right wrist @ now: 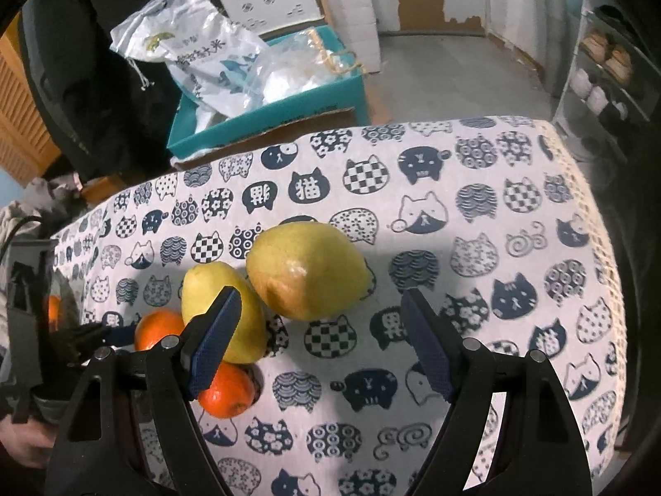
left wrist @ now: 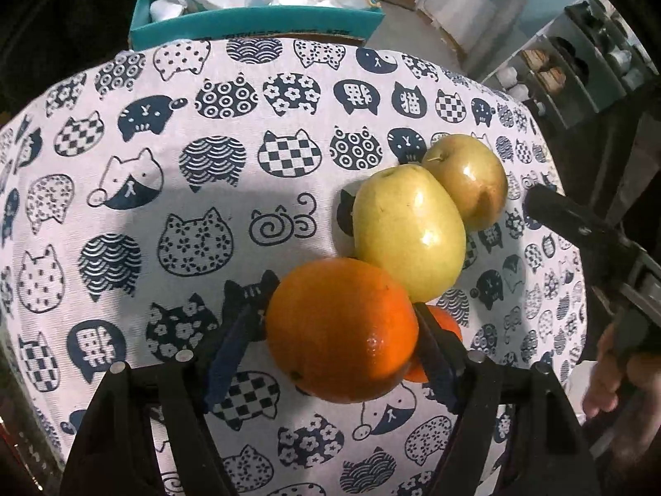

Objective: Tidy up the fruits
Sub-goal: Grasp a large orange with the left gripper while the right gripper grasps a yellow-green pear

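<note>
Left wrist view: an orange (left wrist: 342,330) is clamped by the left gripper (left wrist: 341,330) beside two pears (left wrist: 409,235), the right gripper (right wrist: 320,330) held wide; it should be lowered gently.

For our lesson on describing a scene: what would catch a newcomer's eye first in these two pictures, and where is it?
First the bright orange, clamped between the fingers of the left gripper close to the camera. Behind it two yellow-green pears lie side by side and touch, with a second orange beside them. Under everything spreads the white tablecloth printed with navy cat heads, while the right gripper hangs open above it.
</note>
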A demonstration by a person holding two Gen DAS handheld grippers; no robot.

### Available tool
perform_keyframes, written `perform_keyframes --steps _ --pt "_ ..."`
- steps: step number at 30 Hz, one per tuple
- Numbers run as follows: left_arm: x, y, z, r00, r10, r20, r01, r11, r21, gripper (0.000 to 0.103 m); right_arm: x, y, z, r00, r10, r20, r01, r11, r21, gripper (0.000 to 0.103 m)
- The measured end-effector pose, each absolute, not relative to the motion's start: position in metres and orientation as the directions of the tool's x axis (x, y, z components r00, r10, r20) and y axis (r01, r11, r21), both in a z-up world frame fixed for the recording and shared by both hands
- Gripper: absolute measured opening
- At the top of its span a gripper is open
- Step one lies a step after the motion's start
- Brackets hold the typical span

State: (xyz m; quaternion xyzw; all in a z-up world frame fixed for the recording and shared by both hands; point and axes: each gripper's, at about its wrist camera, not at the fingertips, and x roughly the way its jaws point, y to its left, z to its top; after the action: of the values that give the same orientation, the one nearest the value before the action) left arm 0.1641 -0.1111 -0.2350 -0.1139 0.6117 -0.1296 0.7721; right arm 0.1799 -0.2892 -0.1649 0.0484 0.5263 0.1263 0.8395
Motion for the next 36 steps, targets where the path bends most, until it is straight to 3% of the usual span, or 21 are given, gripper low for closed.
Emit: perform_keyframes --steps 3,18,25,31,36 --pt "0.165 -0.111 -0.235 0.213 -0.366 -0.906 0.059 0.930 -0.362 0.069 0.187 -0.286 -0.171 0.402 0.272 -0.874 -0.180 0.960 0.215 0.080" --pt "0.167 -0.110 -0.238 0.220 -0.376 -0.900 0.067 0.926 -0.371 0.069 0.215 -0.270 -0.197 0.348 0.262 -0.900 -0.228 0.955 0.190 0.083" --pt "0.168 -0.111 -0.240 0.219 -0.378 -0.900 0.060 0.925 -0.375 0.075 0.225 -0.269 -0.212 0.280 0.284 -0.917 -0.216 0.949 0.229 0.085" --pt "0.167 -0.110 -0.240 0.217 -0.395 -0.893 0.066 0.918 -0.390 0.069 0.228 -0.278 -0.224 0.245 0.344 -0.906 -0.142 0.938 0.317 0.085" --pt "0.163 -0.109 -0.237 0.233 -0.370 -0.899 0.084 0.929 -0.360 0.068 0.221 -0.271 -0.220 0.274 0.307 -0.912 -0.163 0.949 0.270 0.084"
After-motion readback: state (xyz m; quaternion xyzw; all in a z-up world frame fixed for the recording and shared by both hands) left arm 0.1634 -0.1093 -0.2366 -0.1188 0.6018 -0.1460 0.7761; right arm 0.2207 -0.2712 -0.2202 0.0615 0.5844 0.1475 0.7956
